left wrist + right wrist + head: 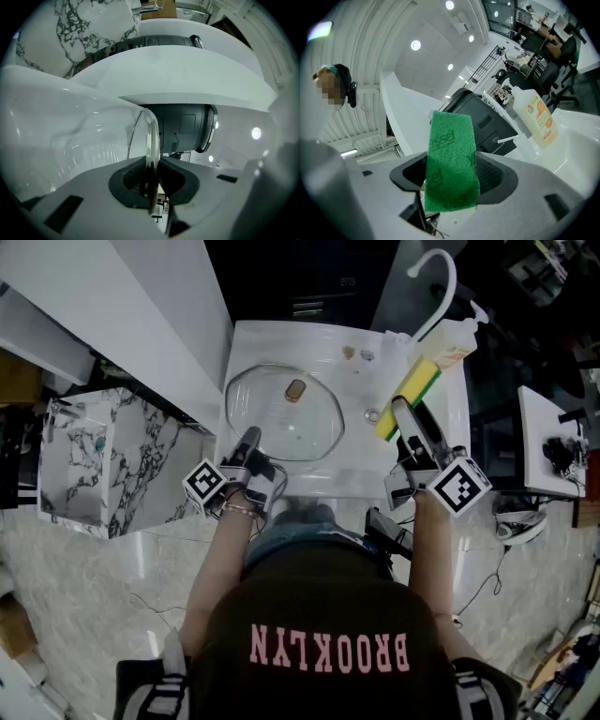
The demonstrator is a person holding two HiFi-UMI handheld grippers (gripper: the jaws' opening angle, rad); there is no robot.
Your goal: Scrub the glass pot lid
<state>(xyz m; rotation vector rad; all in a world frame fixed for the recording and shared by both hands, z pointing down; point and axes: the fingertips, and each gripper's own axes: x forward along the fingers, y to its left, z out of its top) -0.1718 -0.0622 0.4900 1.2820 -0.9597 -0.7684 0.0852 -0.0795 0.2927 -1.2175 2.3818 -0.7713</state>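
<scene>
The glass pot lid, clear with a brown knob, hangs over the white sink. My left gripper is shut on the lid's near rim; in the left gripper view the rim runs edge-on between the jaws. My right gripper is shut on a yellow-and-green sponge held to the right of the lid, apart from it. In the right gripper view the sponge's green face stands upright between the jaws.
A white faucet arches over the sink's back right corner, with a soap bottle beside it. A marble-patterned block stands to the left, and a white counter runs along the back left.
</scene>
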